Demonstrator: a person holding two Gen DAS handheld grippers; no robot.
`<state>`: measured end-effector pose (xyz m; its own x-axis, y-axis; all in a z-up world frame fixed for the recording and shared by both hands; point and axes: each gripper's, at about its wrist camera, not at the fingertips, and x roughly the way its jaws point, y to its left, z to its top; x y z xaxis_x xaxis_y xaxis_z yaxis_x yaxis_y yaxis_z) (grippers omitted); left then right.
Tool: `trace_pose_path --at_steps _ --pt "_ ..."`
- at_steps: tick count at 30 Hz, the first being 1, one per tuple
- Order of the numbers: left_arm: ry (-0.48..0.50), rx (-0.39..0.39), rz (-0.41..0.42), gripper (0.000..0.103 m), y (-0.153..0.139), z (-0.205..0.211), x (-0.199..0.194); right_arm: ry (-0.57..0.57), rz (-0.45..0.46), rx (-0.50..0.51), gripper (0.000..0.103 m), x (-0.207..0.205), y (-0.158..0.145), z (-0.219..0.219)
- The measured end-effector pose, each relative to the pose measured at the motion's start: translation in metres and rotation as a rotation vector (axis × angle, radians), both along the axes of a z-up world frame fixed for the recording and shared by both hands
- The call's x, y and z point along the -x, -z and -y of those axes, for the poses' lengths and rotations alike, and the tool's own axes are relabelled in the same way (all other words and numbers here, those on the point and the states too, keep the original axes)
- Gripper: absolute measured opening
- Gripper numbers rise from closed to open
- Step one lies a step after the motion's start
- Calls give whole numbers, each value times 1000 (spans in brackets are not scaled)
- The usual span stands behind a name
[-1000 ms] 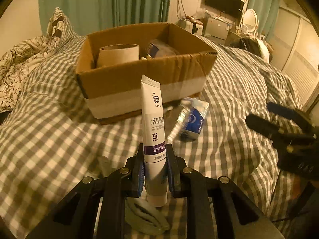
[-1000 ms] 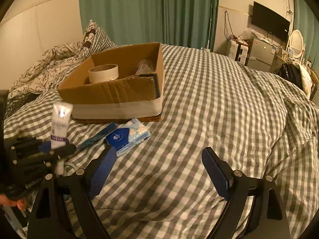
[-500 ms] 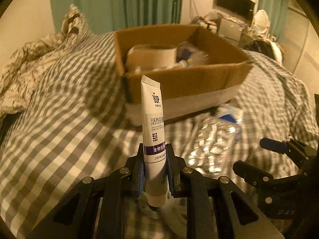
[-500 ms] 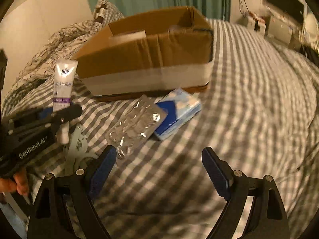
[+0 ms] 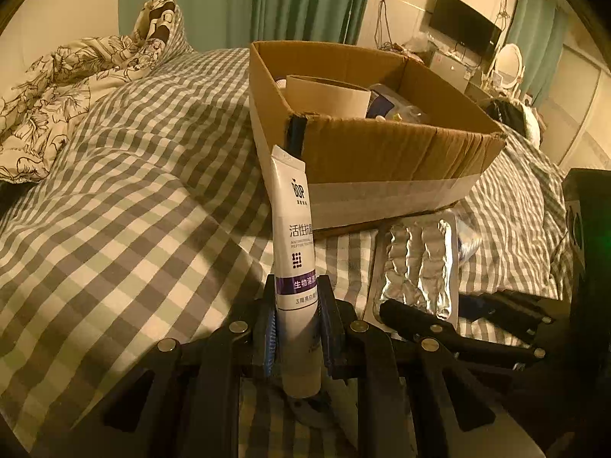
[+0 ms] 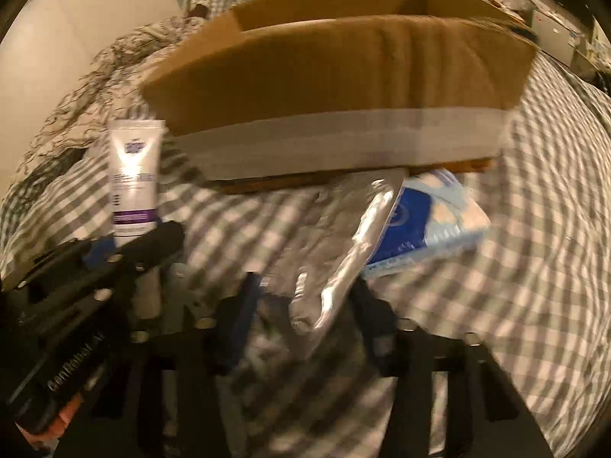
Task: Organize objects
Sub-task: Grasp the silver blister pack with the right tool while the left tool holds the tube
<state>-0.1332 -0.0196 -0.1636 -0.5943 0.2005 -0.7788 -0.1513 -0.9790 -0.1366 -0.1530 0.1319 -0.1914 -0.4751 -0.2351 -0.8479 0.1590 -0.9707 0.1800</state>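
On the grey-and-white checked bedspread [image 5: 114,229], my left gripper [image 5: 296,328] clamps a white tube with a purple band [image 5: 296,252], upright, near the front corner of the open brown cardboard box [image 5: 382,145]. My right gripper [image 6: 301,305] straddles a silver foil blister pack [image 6: 343,267] — jaws apart, not visibly pinching it. A blue-and-white tissue packet [image 6: 427,225] lies beside the pack, by the box.

Black hand-held gripper [image 5: 296,328], blue finger pads [image 5: 270,330], silver screws, white "GenRobot" lettering
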Motion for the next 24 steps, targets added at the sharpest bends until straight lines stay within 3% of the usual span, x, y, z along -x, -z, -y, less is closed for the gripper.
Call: trace_pose_path --at_steps 1,4,8,14,24 --pt "-1 -4 -2 18 -1 1 -1 -7 -6 -4 25 -1 -2 3" --pt "-2 -6 -12 18 -4 0 -4 -21 -41 -18 14 -7 -10 8" --pt "8 -11 -33 19 -10 -3 -10 -20 -98 -55 7 -21 -28 3" --pt "15 -23 -69 19 -27 -7 -26 -20 -184 -115 7 -47 -58 -9" --pt "52 -65 -163 19 -89 -19 -47 -14 -347 -89 7 -84 -127 -25"
